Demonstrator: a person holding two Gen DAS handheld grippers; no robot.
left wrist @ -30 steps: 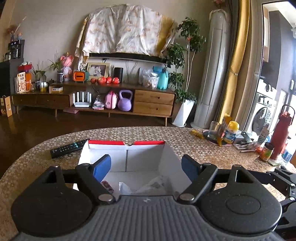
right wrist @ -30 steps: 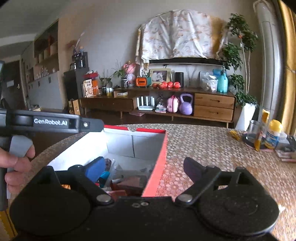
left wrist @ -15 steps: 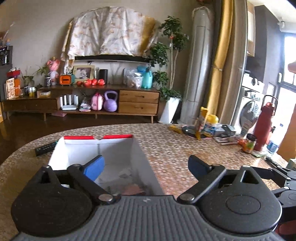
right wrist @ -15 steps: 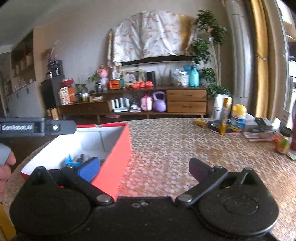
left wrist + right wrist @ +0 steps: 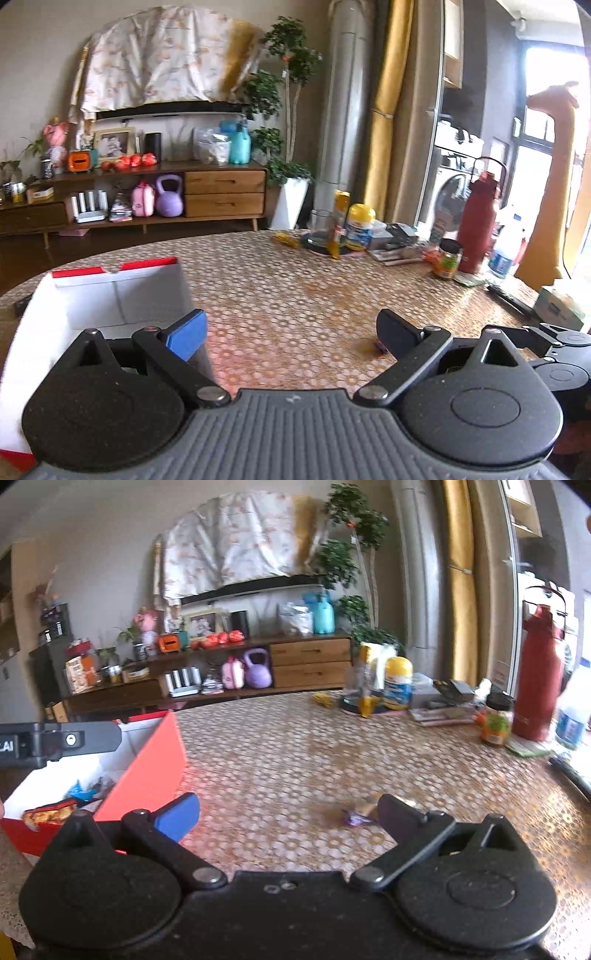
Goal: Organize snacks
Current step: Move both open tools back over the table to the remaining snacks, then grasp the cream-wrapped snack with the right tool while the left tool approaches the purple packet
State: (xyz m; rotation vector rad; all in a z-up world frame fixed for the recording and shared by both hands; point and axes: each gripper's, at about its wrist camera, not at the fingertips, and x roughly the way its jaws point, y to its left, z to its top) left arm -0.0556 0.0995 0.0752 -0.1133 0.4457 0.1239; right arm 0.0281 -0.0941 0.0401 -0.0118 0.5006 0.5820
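A red box with a white inside sits at the left of the table and holds several snack packets; it also shows in the left wrist view. A small purple-wrapped snack lies loose on the table just left of my right gripper's right finger. My right gripper is open and empty over the table, right of the box. My left gripper is open and empty, its left finger over the box's right wall. A purple sliver shows by its right finger.
At the table's far right stand a red bottle, a yellow-lidded tub, a small jar, a glass, papers and a water bottle. A tissue box sits at the right edge. The left gripper's body reaches over the box.
Both grippers have swung right, away from the box and over the table. The box has shifted to the left of both views. The loose purple snack has come into view.
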